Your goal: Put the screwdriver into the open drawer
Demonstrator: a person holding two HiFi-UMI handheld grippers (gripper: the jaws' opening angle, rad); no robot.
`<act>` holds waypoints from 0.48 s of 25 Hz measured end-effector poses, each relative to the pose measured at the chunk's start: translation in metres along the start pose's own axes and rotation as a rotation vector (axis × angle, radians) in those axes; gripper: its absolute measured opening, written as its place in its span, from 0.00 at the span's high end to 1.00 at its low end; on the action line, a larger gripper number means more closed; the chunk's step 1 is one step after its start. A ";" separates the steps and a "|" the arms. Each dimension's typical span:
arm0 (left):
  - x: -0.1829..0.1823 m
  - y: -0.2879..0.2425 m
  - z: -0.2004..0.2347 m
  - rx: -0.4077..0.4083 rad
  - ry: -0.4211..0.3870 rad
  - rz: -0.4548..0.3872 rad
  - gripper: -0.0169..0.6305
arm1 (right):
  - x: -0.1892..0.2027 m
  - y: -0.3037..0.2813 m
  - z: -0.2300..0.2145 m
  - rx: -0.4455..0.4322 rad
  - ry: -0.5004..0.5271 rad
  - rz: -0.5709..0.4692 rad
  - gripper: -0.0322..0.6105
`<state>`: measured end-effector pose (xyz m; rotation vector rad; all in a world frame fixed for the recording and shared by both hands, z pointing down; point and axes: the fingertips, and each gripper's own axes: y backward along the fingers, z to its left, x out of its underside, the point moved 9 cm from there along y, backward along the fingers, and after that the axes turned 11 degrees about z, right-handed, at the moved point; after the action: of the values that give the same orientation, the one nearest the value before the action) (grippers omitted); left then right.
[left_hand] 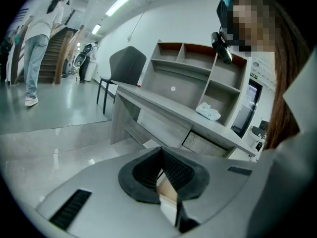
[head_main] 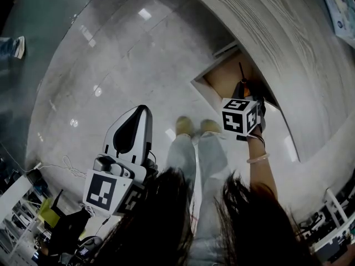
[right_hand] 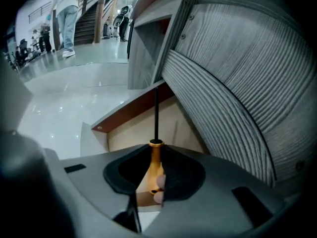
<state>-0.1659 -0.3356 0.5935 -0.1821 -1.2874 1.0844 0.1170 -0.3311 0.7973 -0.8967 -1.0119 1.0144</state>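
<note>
Two grippers are in view, one in each of the person's hands. The right gripper (right_hand: 156, 148) has its fingers closed on the orange handle of the screwdriver (right_hand: 154, 167). The tool's thin black shaft points straight out ahead of them. The shaft reaches over the pale wooden inside of the open drawer (right_hand: 130, 129), and its tip lines up with the drawer's reddish-brown edge. The screwdriver is gripped above the drawer's opening and is not lying in it. In the head view the drawer stands pulled out from a grey wood-grain cabinet front (head_main: 288, 49), with the right gripper directly over it.

The left gripper (left_hand: 161, 155) has its fingers pressed together with nothing between them. In the head view it hangs low at the person's left side over the glossy floor (head_main: 111, 54), well apart from the drawer. Its own view faces a grey desk (left_hand: 168, 110) topped with shelves (left_hand: 190, 66), and a dark chair (left_hand: 124, 68) stands just beside the desk's end.
</note>
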 end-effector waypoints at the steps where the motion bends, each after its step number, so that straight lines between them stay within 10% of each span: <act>1: 0.000 0.000 0.000 0.001 0.000 0.001 0.95 | -0.001 -0.002 0.000 0.004 0.000 0.012 0.82; 12: 0.003 0.000 0.001 0.002 0.002 0.011 0.95 | -0.007 -0.017 -0.003 0.029 0.002 0.125 0.82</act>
<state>-0.1674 -0.3341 0.5955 -0.1891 -1.2846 1.0950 0.1221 -0.3434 0.8105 -0.9456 -0.9465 1.1304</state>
